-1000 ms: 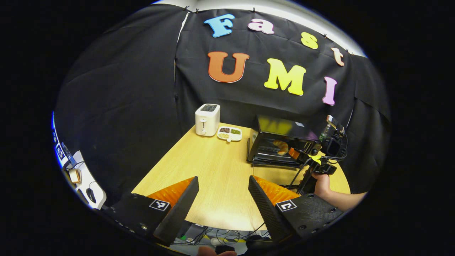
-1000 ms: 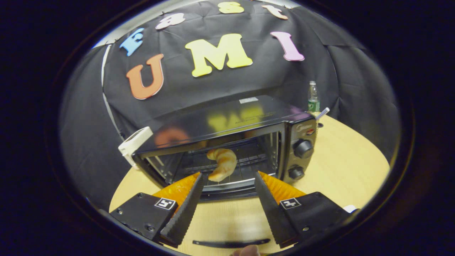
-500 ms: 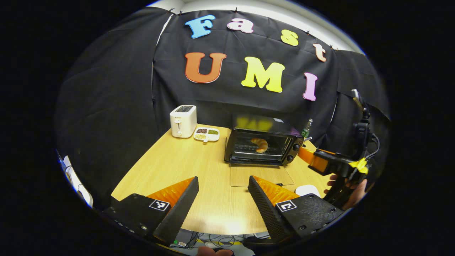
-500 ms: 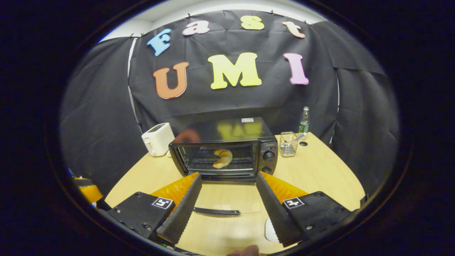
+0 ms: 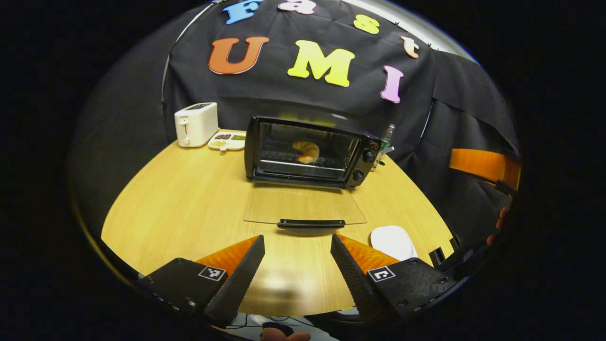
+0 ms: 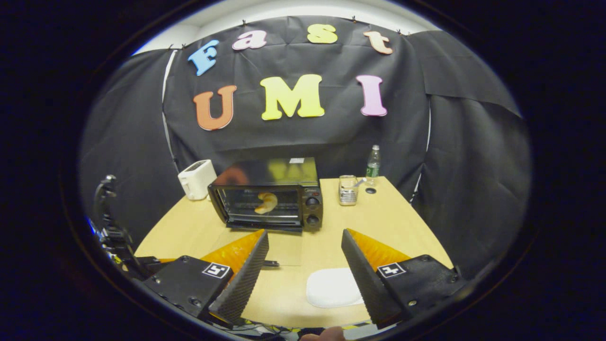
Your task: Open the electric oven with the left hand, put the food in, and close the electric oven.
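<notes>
While both tools spread empty, oven door flat toward table edge.

1. The left gripper has wedge-shaped fingers with ridged inner faces on black screwed mounts, each bearing a small square black-and-white marker.
2. The right gripper has the same build and markers.

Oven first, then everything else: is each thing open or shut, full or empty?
Oven: open.
Oven door: folded down flat on the table.
Croissant: inside the oven, on the rack.
White plate: empty, on the table in front of the oven.
Toaster: slots look empty.
Snack tray: filled compartments.
Left gripper: open, holding nothing.
Right gripper: open, holding nothing.
</notes>
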